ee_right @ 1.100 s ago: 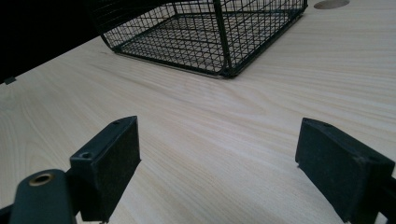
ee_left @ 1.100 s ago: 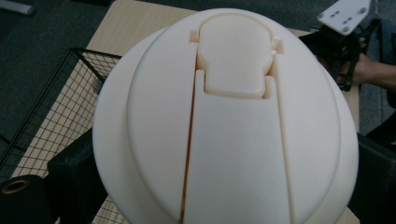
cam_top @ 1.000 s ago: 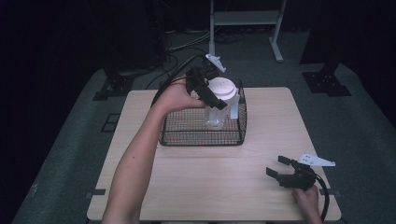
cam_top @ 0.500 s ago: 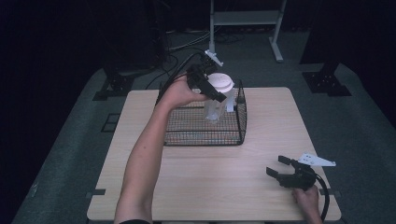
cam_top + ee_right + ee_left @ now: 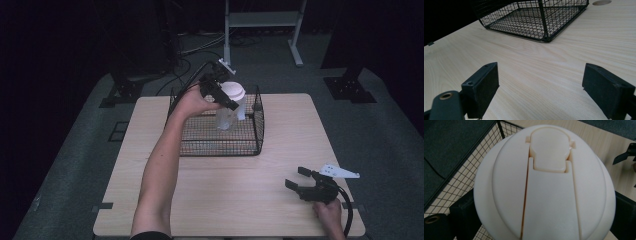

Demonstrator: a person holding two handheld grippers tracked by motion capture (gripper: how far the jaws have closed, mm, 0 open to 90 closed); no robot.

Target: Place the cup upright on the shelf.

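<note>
Raised since a second ago, the white-lidded clear bottle now hangs upright above the wire basket, its base still within the rim line. Left gripper is clamped on the domed, matte flip-cap lid, long axis vertical beneath it. Basket is black mesh, rectangular, at the far side of the pale wooden worktop. Right gripper rests near the front edge, jaws wide, well apart from the bottle.

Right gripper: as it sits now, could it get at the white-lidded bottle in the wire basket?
Probably not from there. The right gripper rests open near the table's near edge, while the bottle is held by the left gripper, behind the basket wall.
</note>
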